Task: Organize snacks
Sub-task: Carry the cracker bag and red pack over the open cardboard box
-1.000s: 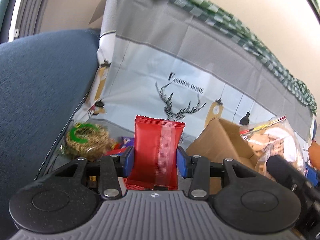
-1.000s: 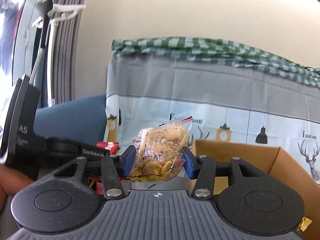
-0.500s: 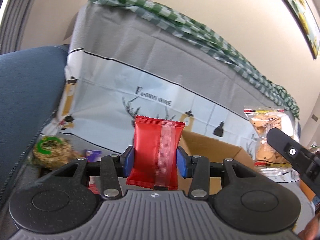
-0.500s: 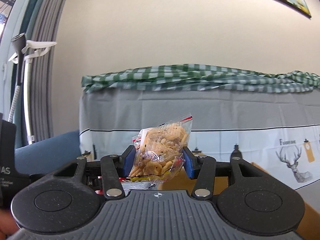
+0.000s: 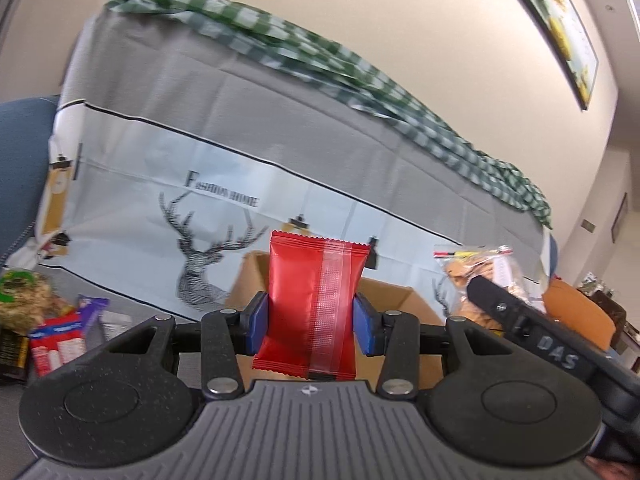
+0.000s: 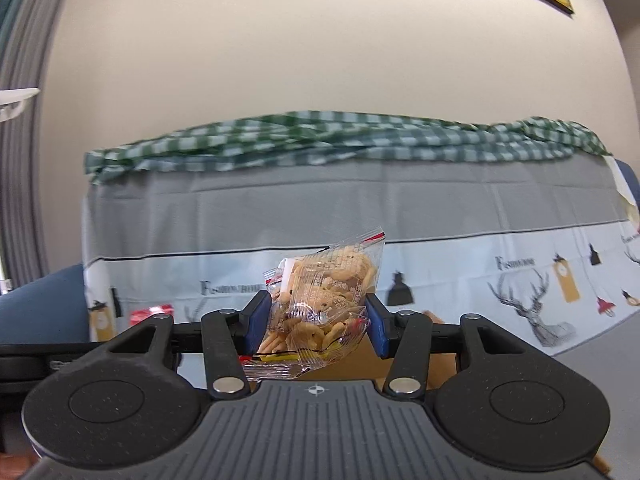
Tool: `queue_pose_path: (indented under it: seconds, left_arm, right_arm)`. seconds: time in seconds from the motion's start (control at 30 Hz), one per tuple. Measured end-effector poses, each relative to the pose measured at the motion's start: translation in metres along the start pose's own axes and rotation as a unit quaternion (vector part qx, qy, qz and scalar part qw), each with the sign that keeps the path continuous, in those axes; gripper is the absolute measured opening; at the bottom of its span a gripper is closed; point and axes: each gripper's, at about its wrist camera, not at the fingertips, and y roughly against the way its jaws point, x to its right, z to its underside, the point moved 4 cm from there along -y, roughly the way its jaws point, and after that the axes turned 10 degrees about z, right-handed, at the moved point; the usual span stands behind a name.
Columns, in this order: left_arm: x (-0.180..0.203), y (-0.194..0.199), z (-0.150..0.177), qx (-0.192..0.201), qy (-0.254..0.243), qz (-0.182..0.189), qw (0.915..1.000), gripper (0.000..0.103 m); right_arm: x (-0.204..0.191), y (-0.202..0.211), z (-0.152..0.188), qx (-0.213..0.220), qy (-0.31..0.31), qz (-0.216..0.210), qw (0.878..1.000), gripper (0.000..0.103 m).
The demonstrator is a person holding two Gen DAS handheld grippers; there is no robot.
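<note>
Holding two items above the cardboard box [image 5: 394,294]: left tongs [image 5: 311,316] clamped on my red sachet [image 5: 312,300], light, slick foil, gripped mid-body; right tongs [image 6: 314,322] clamped on clear cracker bag [image 6: 324,300], crinkly, brittle contents, so I pinch gently.

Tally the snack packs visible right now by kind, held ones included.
Red foil packs, in the left tongs: 1
Clear bags of crackers, in the right tongs: 1
Clear round pack with a green ring label: 1
Red-and-white packs: 1
Purple packs: 1
Dark pack at the frame edge: 1
Total: 6
</note>
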Motion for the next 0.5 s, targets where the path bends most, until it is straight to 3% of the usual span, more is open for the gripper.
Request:
queue_pose_path:
  seconds: [0.33,0.5]
  left_arm:
    - [0.039,-0.017,0.011,-0.006,-0.003,0.041,0.9991,0.048]
    - [0.055,-0.024,0.018,-0.013,-0.015,0.055,0.9983,0.048]
  right_arm:
    - [0.05,-0.022,0.008,-0.017,0.016,0.064,0.998,0.052]
    - [0.063,-0.022,0.012,-0.018,0.025,0.076,0.997,0.052]
